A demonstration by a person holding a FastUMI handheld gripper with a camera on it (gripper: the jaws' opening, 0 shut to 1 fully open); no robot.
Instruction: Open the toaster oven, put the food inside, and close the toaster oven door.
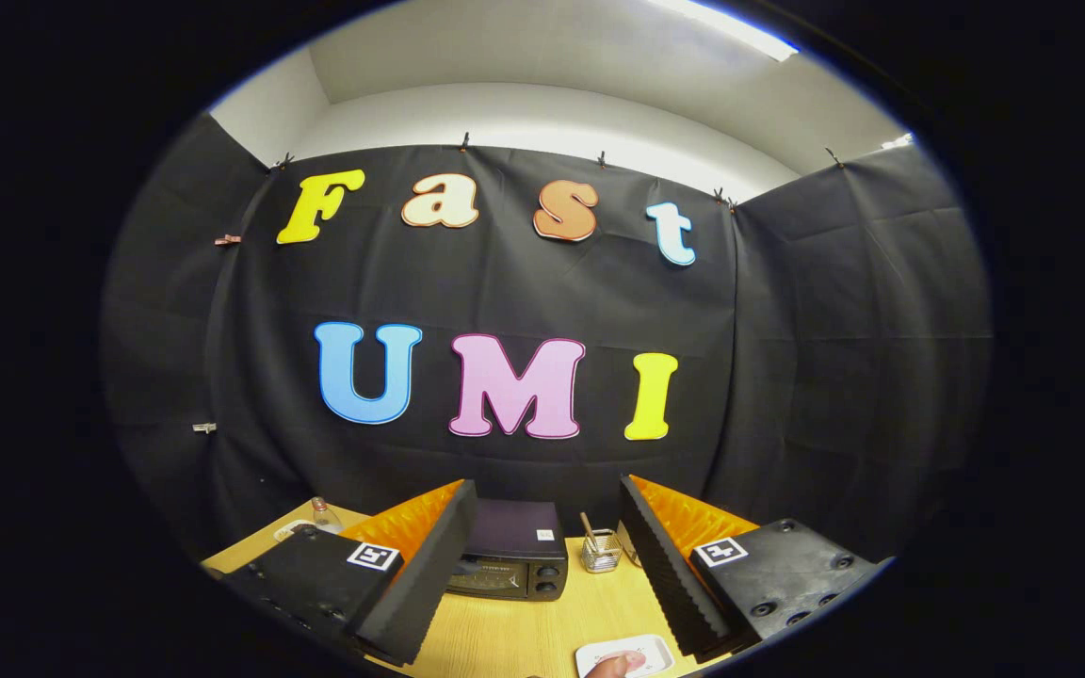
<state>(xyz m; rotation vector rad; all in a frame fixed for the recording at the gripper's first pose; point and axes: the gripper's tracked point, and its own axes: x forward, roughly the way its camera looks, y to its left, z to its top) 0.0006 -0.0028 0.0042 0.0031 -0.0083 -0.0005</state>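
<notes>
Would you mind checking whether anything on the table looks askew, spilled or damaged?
Nothing stands out. The toaster oven sits squarely with its door shut, the small wire holder stands upright beside it, and the white tray lies flat. The hand-held gripper hangs open, holding nothing.

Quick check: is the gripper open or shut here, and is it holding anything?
Gripper: open, fingers spread wide, holding nothing; the toaster oven sits beyond them on the table, door shut.
</notes>
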